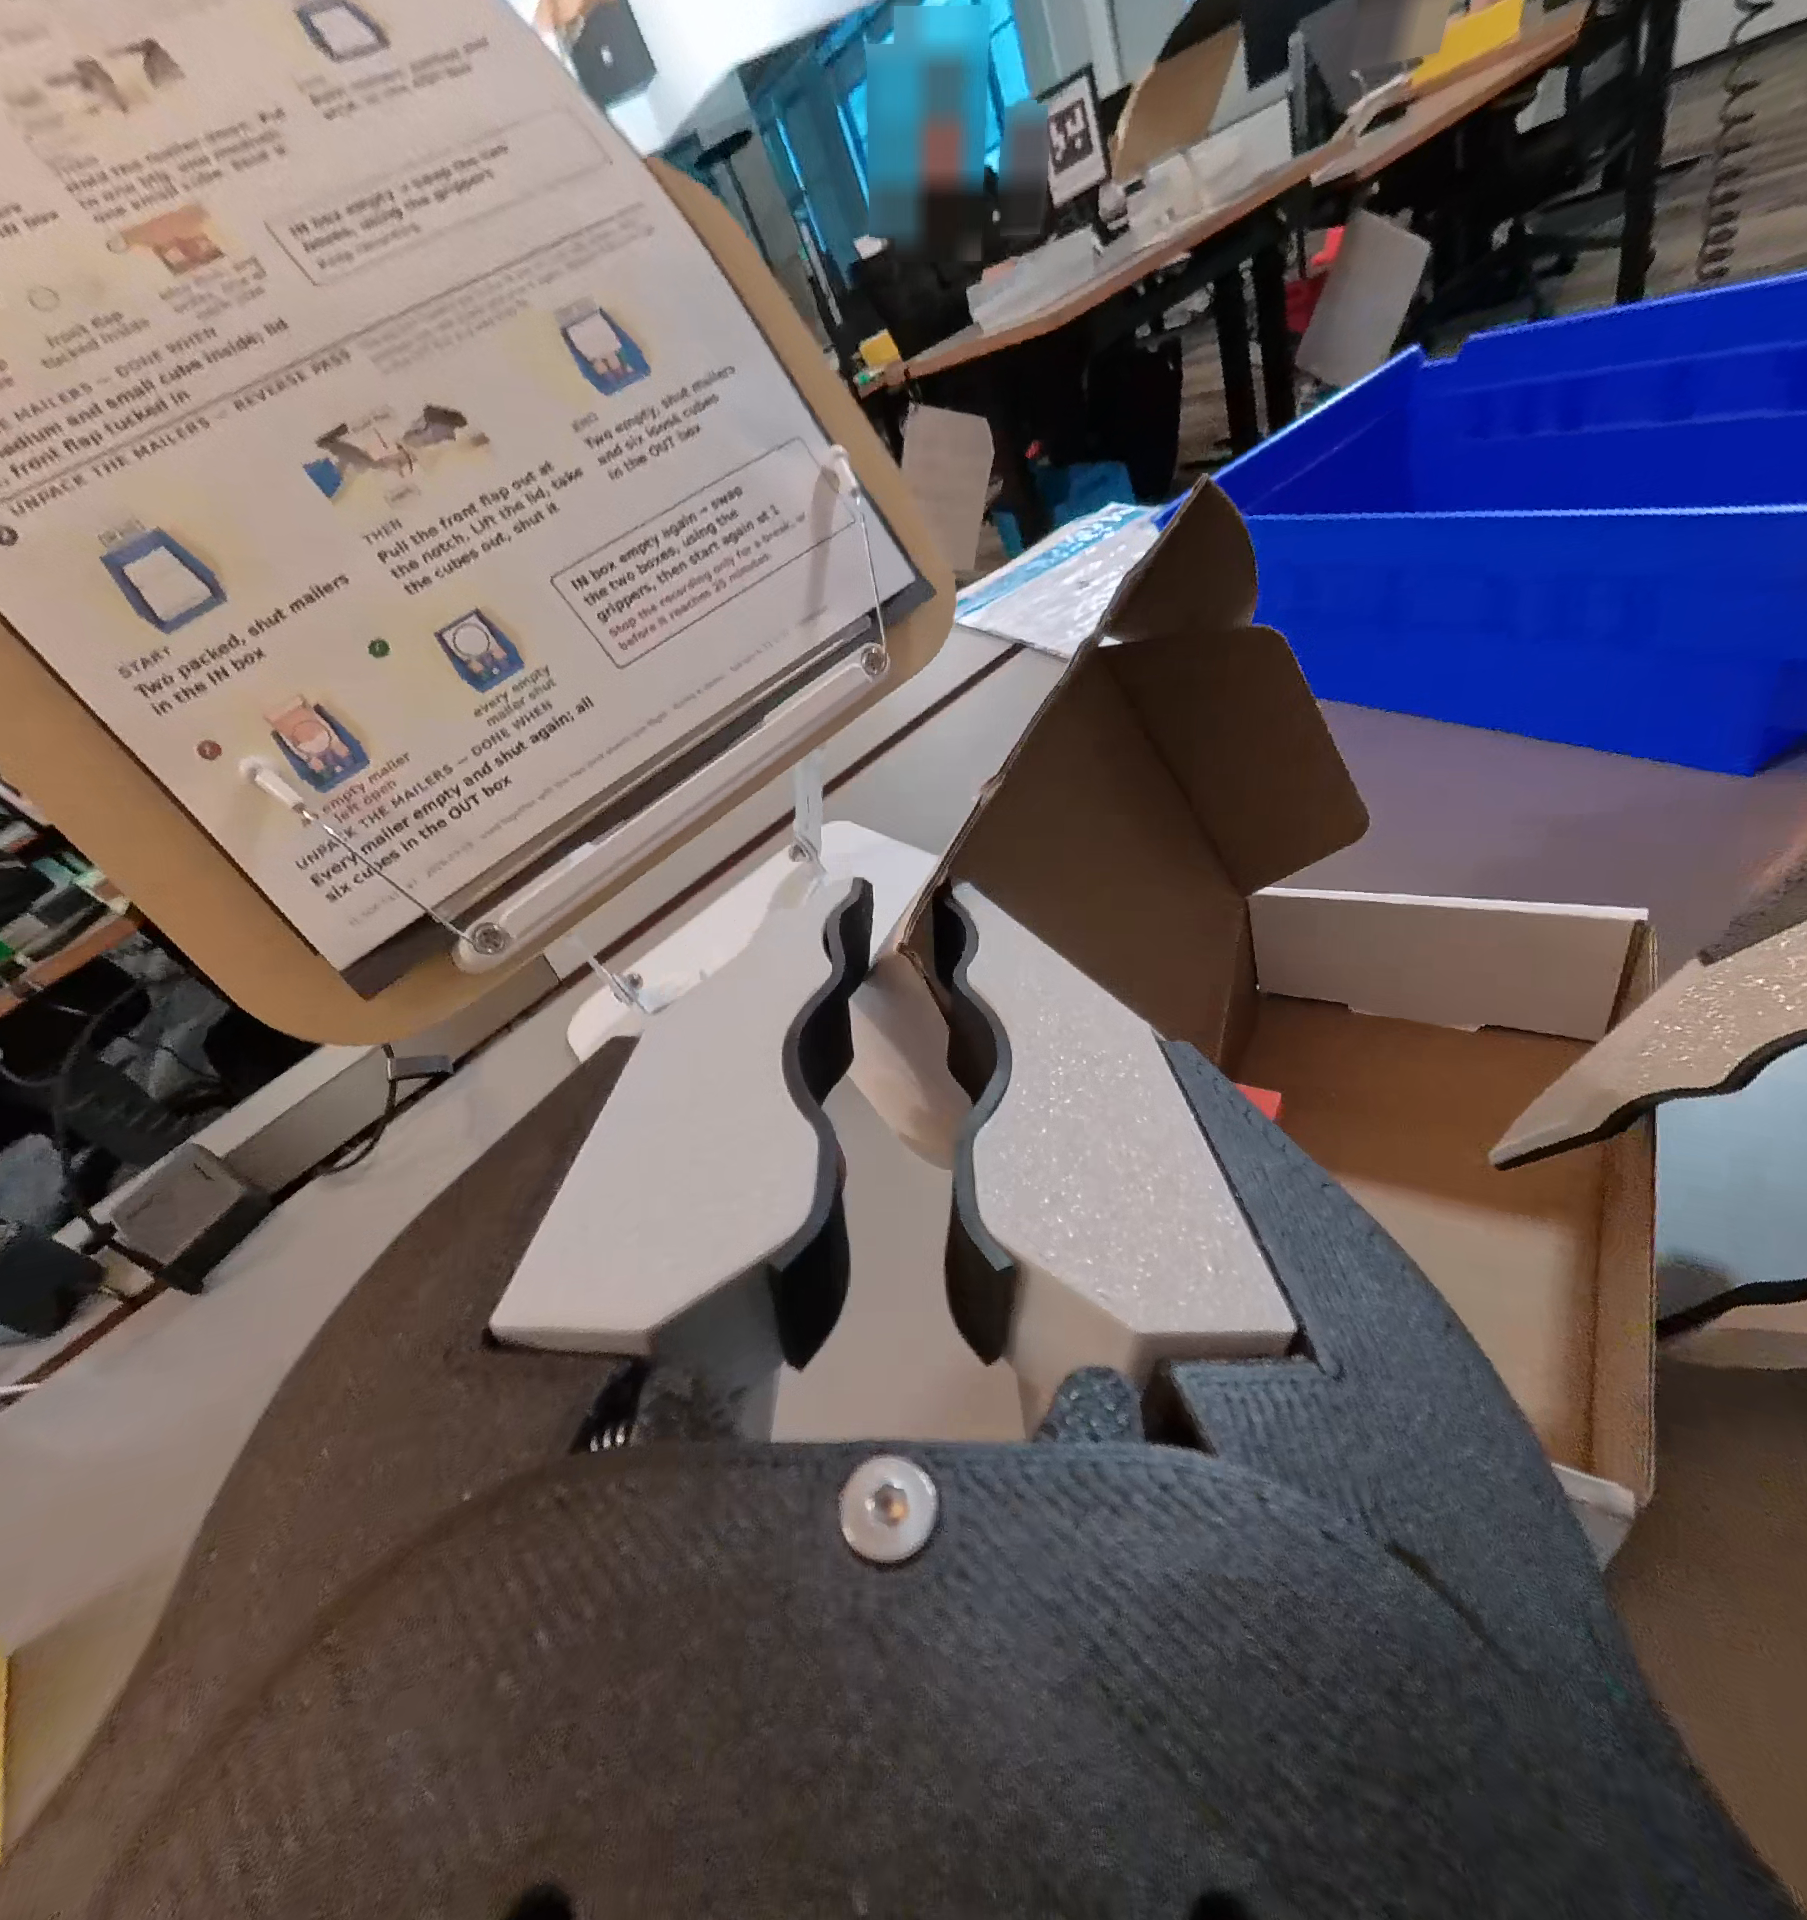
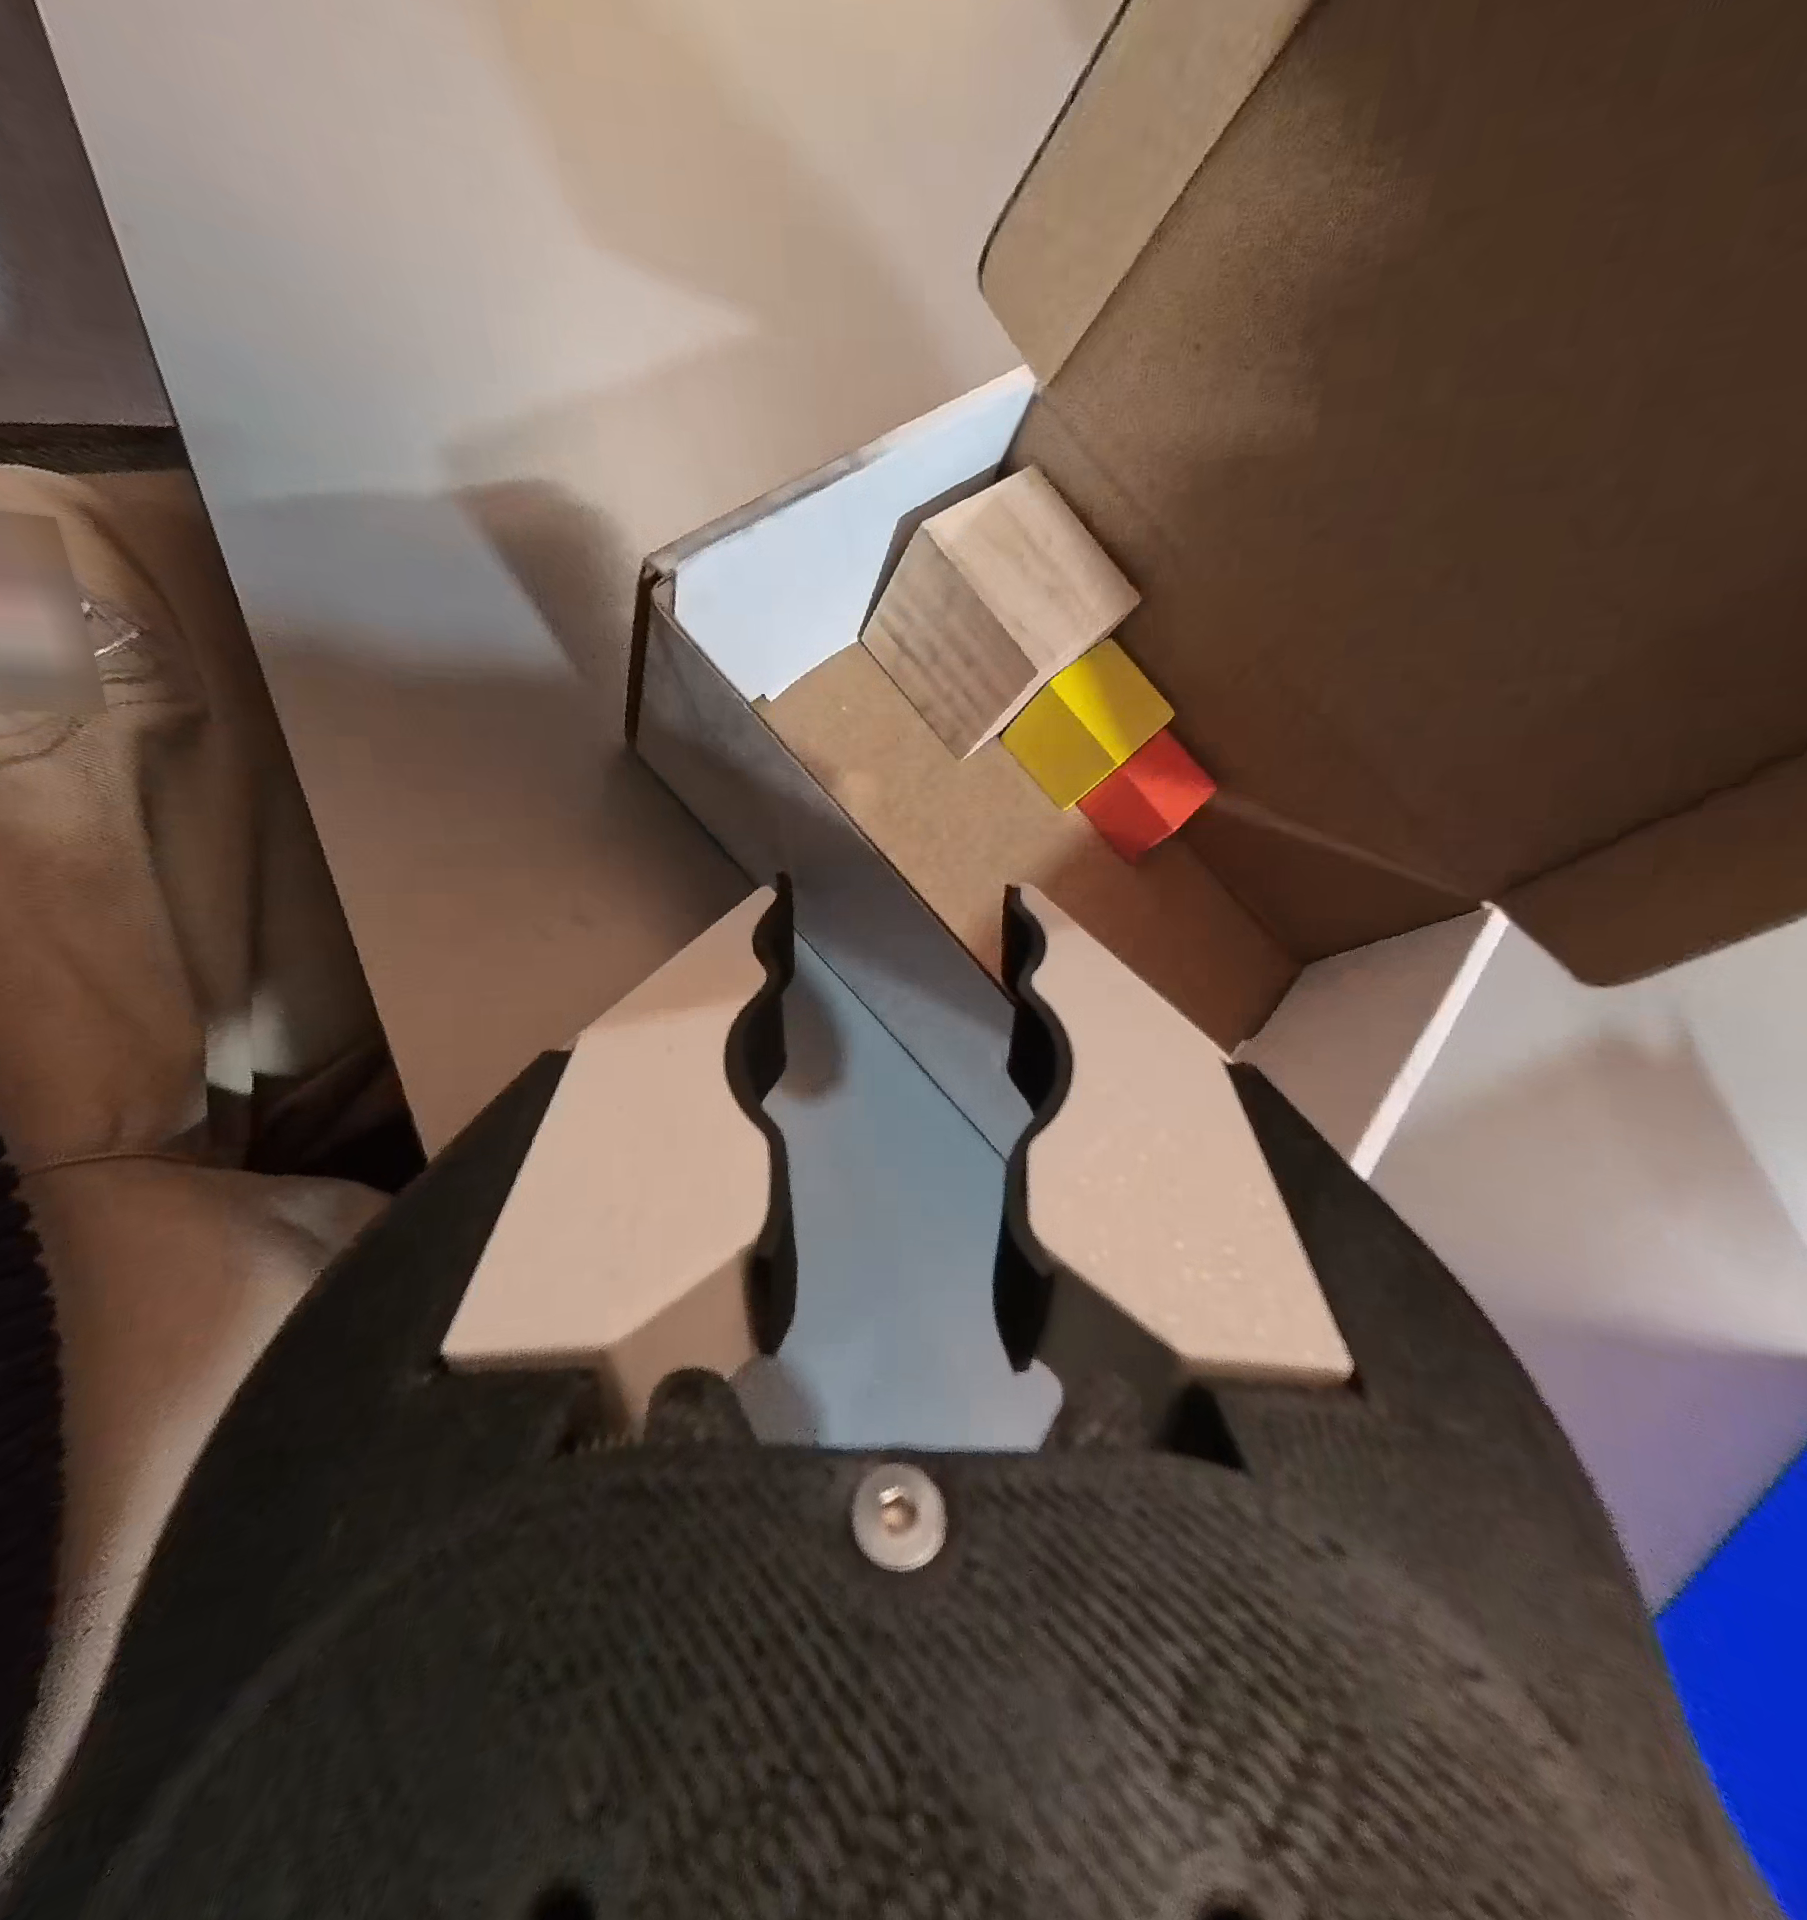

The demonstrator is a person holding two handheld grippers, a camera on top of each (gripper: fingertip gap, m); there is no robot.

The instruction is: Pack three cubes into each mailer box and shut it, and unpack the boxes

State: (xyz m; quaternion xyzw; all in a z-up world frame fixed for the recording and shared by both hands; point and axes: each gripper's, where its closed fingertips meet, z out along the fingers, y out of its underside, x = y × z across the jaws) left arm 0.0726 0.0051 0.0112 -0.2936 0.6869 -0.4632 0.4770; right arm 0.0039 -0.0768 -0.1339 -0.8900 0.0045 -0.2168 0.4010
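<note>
- Only the right wrist view shows three cubes: wooden cube, yellow cube, red cube, centre-right; right gripper apart.
- Left wrist view: left gripper clamped on mailer box lid; blue bin upper right.

I'm in a lab workspace: long workbenches with clutter, blue parts bin, instruction sheet on stand.

Left hand-held gripper pinching raised lid flap of open mailer box, blue bin behind.
</note>
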